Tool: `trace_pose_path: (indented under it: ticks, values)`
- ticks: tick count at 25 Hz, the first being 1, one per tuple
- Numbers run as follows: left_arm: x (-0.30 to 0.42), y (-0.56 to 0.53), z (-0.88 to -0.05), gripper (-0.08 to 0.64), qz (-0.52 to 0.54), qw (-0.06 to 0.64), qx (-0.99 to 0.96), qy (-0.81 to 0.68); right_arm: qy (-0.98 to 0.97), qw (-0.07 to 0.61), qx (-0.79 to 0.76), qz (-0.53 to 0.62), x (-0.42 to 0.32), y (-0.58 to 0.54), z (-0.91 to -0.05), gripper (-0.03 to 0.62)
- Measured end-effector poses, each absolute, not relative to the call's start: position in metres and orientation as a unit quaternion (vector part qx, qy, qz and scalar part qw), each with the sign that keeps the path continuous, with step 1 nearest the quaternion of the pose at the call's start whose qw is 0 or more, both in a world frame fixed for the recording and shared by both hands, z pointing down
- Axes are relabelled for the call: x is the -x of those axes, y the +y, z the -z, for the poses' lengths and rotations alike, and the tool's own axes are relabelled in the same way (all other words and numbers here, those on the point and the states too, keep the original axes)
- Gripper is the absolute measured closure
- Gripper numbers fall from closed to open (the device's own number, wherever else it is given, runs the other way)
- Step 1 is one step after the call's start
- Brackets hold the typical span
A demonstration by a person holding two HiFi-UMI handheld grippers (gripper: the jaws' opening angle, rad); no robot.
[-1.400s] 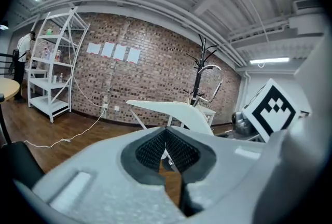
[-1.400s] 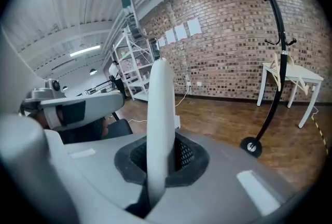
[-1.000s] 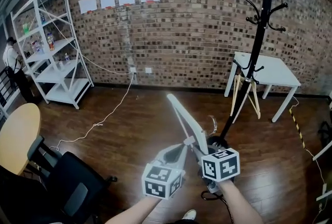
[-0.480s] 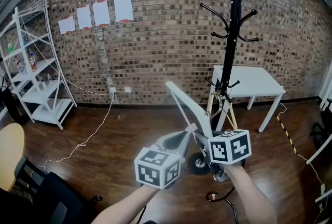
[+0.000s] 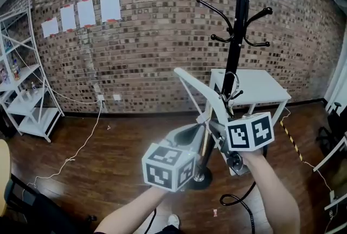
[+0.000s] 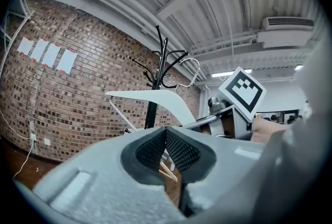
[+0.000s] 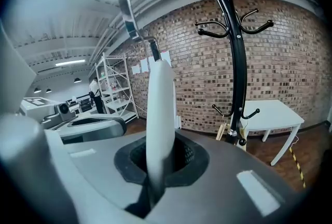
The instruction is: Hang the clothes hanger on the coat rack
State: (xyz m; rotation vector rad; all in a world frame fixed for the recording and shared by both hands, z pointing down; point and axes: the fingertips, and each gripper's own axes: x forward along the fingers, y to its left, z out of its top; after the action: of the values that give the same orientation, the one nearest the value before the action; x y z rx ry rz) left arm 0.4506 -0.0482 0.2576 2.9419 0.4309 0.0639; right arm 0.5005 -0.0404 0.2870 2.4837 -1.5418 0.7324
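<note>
We hold the hanger (image 5: 196,86) at frame centre, our right hand-held gripper (image 5: 218,121) pinching its white arm. Its wire hook overlaps the rack (image 5: 237,32) pole, not yet hung. Our left hand-held gripper (image 5: 196,132), lower centre, is pressed together, empty.

No readable text, brand or number anywhere. On the brick wall (image 5: 162,38), four white paper sheets (image 5: 110,6) taped in red, print too small to read. On the left claw's marker cube (image 5: 169,167) and the right claw's marker cube (image 5: 249,131), only black-and-white square patterns.
</note>
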Motion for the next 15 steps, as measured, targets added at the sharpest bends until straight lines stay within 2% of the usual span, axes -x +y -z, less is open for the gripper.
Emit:
trace_pose_path:
  ticks: [7,15]
  values:
    - [-0.531,-0.069,-0.228,0.555,-0.004,0.071,-0.984,0.165,-0.496,0.054,-0.829,-0.254,-0.585,-0.067,-0.263,0.592]
    - [-0.579,-0.084,-0.224,0.555,0.006,0.065,-0.979,0.191,-0.478,0.052,-0.837,-0.261,-0.656,-0.086,-0.258,0.592]
